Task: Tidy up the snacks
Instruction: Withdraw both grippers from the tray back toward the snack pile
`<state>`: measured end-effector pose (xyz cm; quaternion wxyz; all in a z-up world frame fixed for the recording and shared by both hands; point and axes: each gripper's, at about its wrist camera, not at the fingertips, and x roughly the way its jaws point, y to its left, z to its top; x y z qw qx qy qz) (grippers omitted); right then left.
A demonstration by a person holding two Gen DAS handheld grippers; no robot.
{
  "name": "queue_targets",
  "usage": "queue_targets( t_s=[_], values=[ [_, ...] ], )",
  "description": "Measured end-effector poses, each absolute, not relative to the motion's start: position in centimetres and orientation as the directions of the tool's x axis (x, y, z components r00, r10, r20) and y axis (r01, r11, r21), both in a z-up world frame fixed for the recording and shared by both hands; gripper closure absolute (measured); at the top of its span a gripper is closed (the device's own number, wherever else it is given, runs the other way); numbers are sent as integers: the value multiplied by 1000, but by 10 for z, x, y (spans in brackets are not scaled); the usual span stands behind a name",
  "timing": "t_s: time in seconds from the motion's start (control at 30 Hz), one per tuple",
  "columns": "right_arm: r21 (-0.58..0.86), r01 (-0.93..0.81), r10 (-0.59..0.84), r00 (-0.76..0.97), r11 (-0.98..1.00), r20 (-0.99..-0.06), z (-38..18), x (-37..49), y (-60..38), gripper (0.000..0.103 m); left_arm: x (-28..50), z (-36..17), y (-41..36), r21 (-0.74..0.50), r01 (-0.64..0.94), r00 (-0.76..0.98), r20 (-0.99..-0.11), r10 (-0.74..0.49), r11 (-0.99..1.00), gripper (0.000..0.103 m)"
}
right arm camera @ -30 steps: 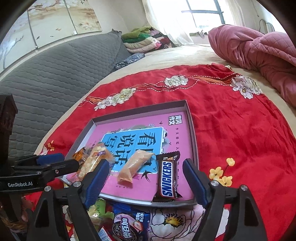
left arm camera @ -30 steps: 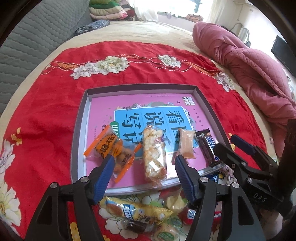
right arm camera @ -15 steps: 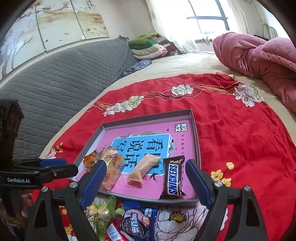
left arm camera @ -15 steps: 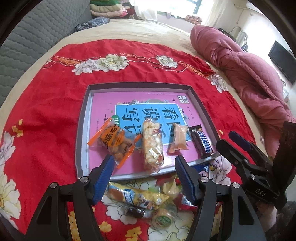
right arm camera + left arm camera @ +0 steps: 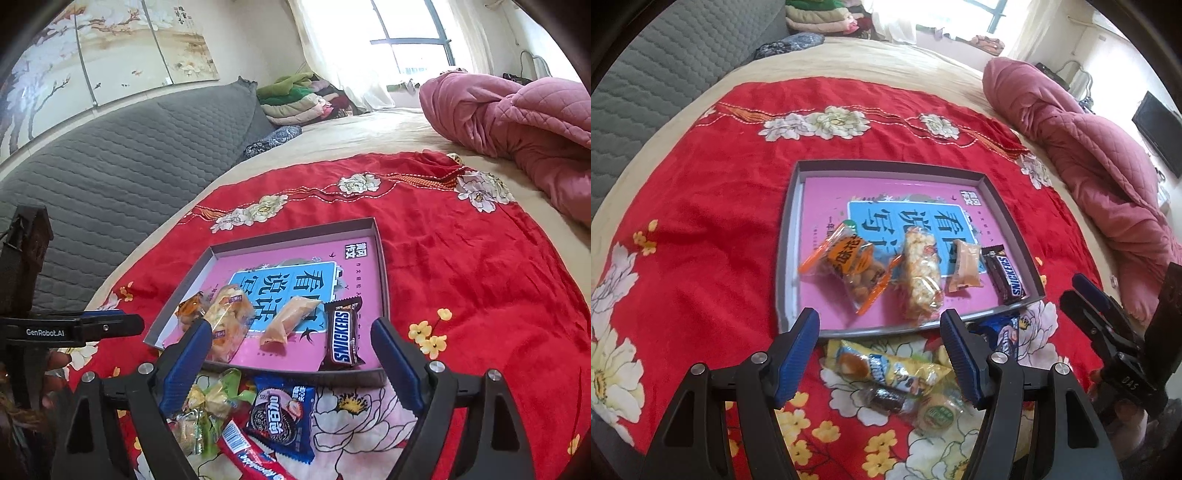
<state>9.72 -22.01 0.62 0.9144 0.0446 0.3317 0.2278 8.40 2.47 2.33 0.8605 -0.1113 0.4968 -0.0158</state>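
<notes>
Bed [image 5: 369, 136] carries a red cloth [image 5: 713, 221], a pink quilt [image 5: 517, 110] and folded bedding [image 5: 295, 99]. On the cloth: a grey tray [image 5: 783, 258] and, just beside its near rim, loose snacks [image 5: 886, 373] in a heap.

Probably bedroom; bed [image 5: 369, 136], quilt [image 5: 517, 110]
</notes>
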Motion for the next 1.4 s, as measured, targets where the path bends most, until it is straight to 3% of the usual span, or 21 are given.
queue_targets(
  t_s=[0.33,0.83,1.4],
  values=[
    [222,-397,446,667,891,-597,9,81,-217,15,72,2,40,-250,-121,453,-875,-171,961,33],
    [165,-402,396,602,901,-693,-6,59,-210,15,58,-29,36,-334,-133,365,-892,-267,933,33],
    [139,-411,351,503,901,-790,-30,52,-204,15,54,-55,11,-253,-38,303,-925,-230,967,33]
  ],
)
